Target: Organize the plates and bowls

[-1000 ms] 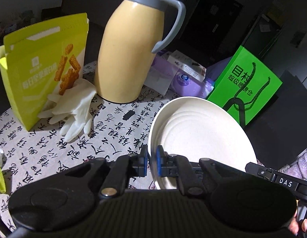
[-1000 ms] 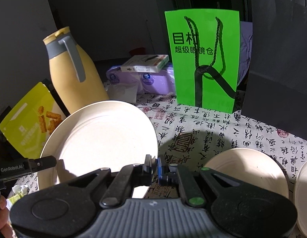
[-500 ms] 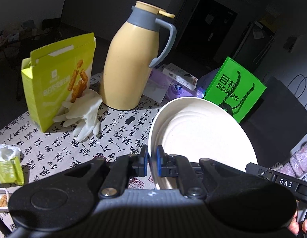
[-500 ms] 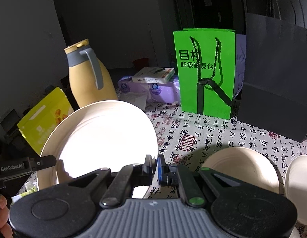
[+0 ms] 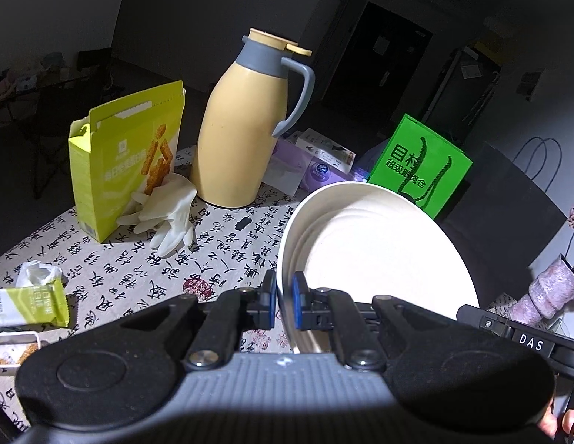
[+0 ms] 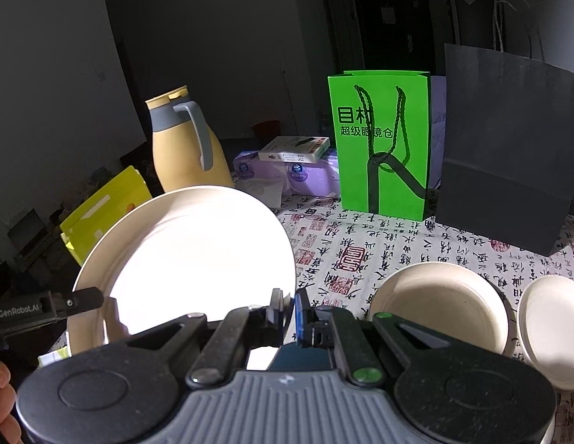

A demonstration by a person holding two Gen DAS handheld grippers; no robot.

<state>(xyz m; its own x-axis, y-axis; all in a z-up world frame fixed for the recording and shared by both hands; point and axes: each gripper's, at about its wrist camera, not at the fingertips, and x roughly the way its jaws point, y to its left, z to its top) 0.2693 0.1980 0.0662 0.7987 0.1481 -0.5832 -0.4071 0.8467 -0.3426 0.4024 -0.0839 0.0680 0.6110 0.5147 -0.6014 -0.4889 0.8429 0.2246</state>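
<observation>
While lifted above the calligraphy-print tablecloth [image 5: 113,266], a large round cream plate [image 5: 376,244] is pinched at opposite rims: left gripper [image 5: 284,296] fingers clamped on its near-left edge, right gripper [image 6: 289,309] fingers clamped on its right edge. Two smaller cream bowls [image 6: 435,303] sit near the table's right edge. Tall yellow thermos jug [image 5: 242,137], green paper bag [image 6: 379,144] and yellow snack box [image 5: 127,155] stand toward the far edge.
</observation>
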